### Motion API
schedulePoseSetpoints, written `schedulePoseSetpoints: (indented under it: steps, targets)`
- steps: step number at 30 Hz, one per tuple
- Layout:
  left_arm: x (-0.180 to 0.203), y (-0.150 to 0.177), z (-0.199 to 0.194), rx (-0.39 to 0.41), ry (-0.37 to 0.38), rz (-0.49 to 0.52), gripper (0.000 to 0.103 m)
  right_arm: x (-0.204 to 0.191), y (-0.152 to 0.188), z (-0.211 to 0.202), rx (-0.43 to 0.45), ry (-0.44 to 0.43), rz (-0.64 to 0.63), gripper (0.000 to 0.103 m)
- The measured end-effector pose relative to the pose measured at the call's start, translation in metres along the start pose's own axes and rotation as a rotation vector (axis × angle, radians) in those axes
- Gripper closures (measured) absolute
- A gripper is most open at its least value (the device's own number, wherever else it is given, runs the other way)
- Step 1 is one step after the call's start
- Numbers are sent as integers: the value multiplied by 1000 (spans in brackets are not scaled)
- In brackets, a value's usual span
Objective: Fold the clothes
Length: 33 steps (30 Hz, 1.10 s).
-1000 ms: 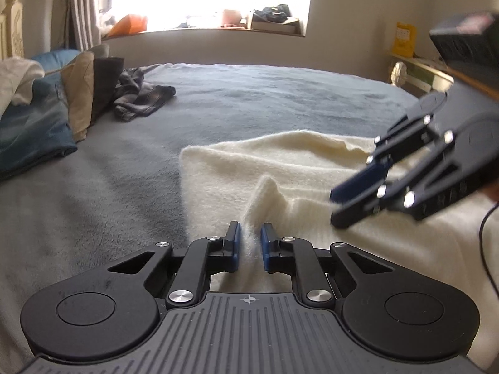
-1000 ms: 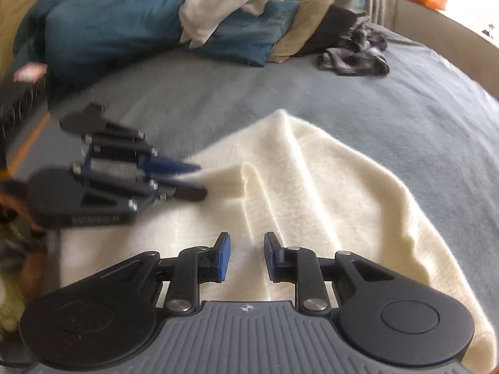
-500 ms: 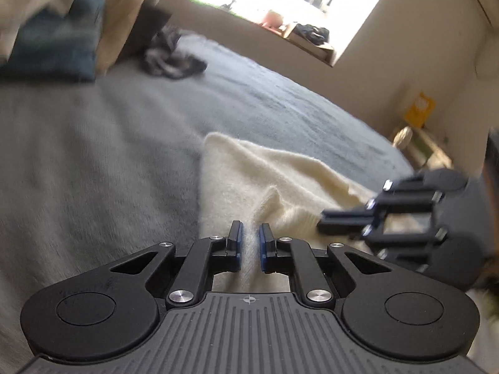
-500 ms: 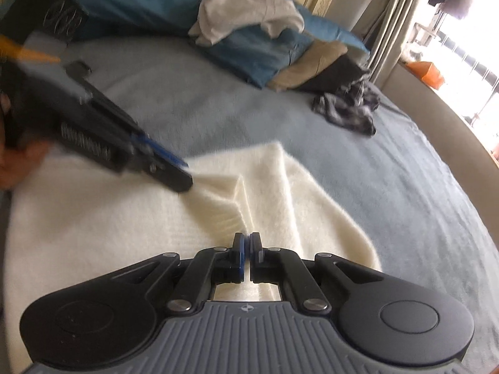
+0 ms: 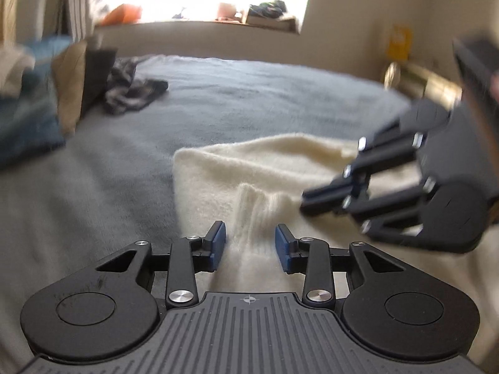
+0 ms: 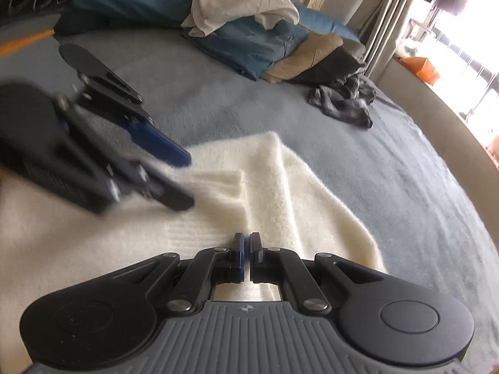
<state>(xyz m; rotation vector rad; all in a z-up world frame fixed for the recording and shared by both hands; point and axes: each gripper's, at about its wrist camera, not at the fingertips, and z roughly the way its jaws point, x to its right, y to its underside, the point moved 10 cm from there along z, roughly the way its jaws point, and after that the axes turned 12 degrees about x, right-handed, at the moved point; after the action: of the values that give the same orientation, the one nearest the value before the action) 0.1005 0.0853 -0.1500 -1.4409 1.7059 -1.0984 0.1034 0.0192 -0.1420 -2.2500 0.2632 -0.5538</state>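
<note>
A cream knit sweater lies spread on the grey-blue bed; it also shows in the right wrist view. My left gripper is open, its blue pads on either side of a ribbed fold of the sweater. It also shows in the right wrist view, blurred, over the ribbed part. My right gripper is shut low over the sweater; whether cloth is pinched I cannot tell. It shows in the left wrist view at the right, jaws together.
A pile of clothes with jeans, a white garment and tan cloth lies at the bed's far side. A dark crumpled garment lies beside it. A windowsill with items runs behind the bed.
My left gripper has opened from nearly shut and now straddles the ribbed fold. My right gripper shut half a second ago and stays shut. Both views have swung.
</note>
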Motion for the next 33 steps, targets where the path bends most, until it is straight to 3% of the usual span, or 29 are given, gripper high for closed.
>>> schedulePoseSetpoints:
  steps: [3,6,8,11,15,19,21,24,26,28,31,33]
  targets:
    - [2,0,3,2,-47,64,71,1,-4,-4,18,12,-10,101]
    - [-10,0,4,-4,-67,-54,78,1,-2,-1,12,16,-12,101]
    - [-19,-2,4,-7,-58,-159,79,1,1,3,4,17,-5,101]
    - [-19,-6,6,-7,-22,-229,79,4,4,7,-1,12,47,101]
    - [-9,1,13,-27,-43,-140,76,6,6,8,-7,12,86,100]
    - [-11,2,13,-22,-70,-180,80,23,6,-3,0,24,207,93]
    - [-13,3,13,-19,-74,-195,81,50,9,-19,9,100,294,81]
    - [-14,3,14,-17,-83,-208,81,91,25,-51,13,211,447,80]
    - [-15,3,14,-16,-89,-215,81,101,35,-71,19,187,553,80]
    - [-15,3,15,-13,-93,-221,81,92,40,-83,23,95,617,80]
    - [-15,3,15,-9,-100,-216,81,68,45,-86,0,11,576,78]
    - [-14,3,15,-8,-104,-211,81,54,50,-80,-37,-1,515,77]
